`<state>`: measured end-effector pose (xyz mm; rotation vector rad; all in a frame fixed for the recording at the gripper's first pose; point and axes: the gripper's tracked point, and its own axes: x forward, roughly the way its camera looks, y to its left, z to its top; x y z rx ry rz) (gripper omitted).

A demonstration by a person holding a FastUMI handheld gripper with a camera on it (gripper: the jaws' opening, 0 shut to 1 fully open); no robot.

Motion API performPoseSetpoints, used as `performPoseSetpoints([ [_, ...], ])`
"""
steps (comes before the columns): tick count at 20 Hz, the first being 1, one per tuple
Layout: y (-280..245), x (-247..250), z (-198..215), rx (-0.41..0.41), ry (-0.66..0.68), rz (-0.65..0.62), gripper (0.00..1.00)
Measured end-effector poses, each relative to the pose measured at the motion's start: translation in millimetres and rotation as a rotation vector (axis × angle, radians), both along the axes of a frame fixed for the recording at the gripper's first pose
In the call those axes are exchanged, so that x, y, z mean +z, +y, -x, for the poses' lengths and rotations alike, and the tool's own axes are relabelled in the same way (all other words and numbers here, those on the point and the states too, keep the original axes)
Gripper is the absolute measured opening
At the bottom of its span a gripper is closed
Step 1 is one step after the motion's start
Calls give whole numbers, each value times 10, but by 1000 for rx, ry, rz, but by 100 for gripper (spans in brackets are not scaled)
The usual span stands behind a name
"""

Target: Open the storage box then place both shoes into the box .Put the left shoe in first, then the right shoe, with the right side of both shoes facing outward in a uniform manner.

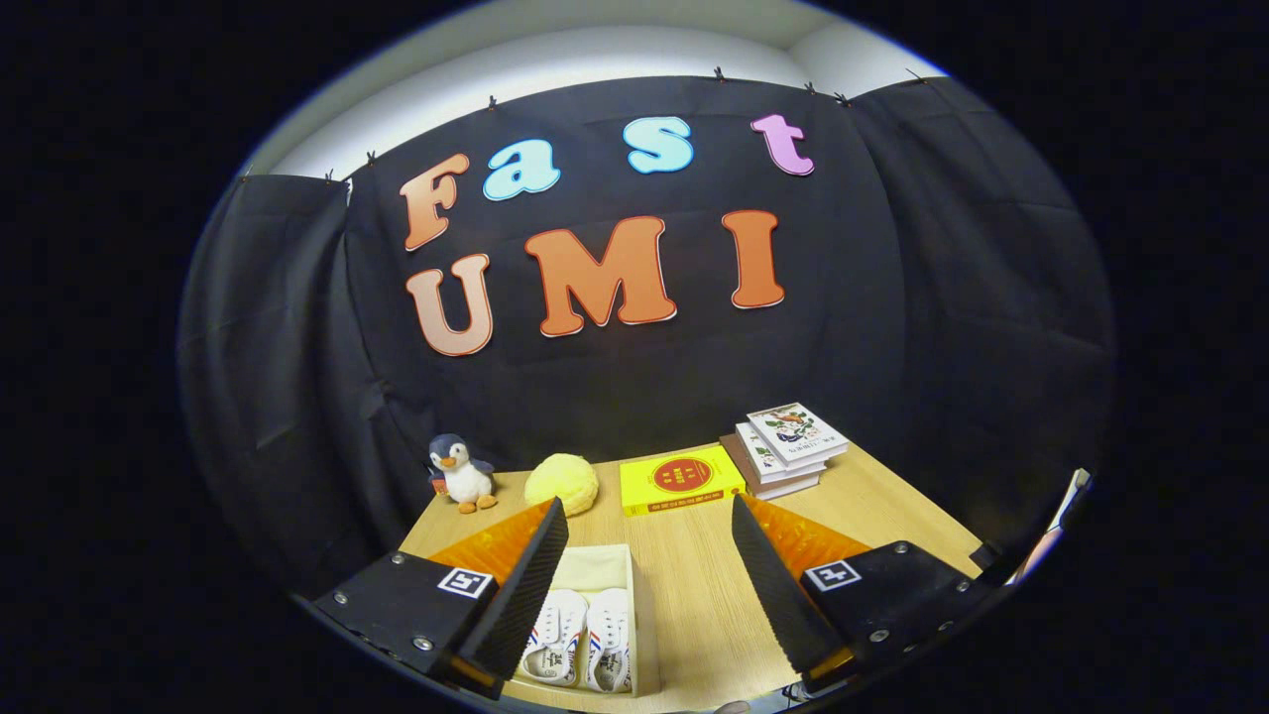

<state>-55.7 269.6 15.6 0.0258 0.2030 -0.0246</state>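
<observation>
The gripper (649, 535) hangs above the table (694, 585), fingers spread wide, gripping nothing. Both shoes (580, 635) lie side by side inside the open storage box (642, 635), near the left finger. A penguin toy (461, 473) stands far left.

Brightness: even and moderate on the desk (694, 585); dim toward the cloth wall (634, 387).
Light source: from overhead, pale strip of ceiling (555, 69) lit at the upper part of the frame.
Shadows: soft and short beside the books (788, 448) and the plush penguin (461, 473); no hard edges.
Glare: none strong; faint sheen on the yellow book (681, 479).
Distortion: heavy fisheye bend, desk edges curving, wall bulging at the sides.
Focus: sharp at centre; fingers (520, 595) wide apart and slightly soft at the lower part of the frame.
</observation>
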Motion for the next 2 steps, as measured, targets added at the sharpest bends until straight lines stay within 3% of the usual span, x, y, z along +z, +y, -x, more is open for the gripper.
performPoseSetpoints([
  [2,-34,-1,12,1,-4,3,98],
])
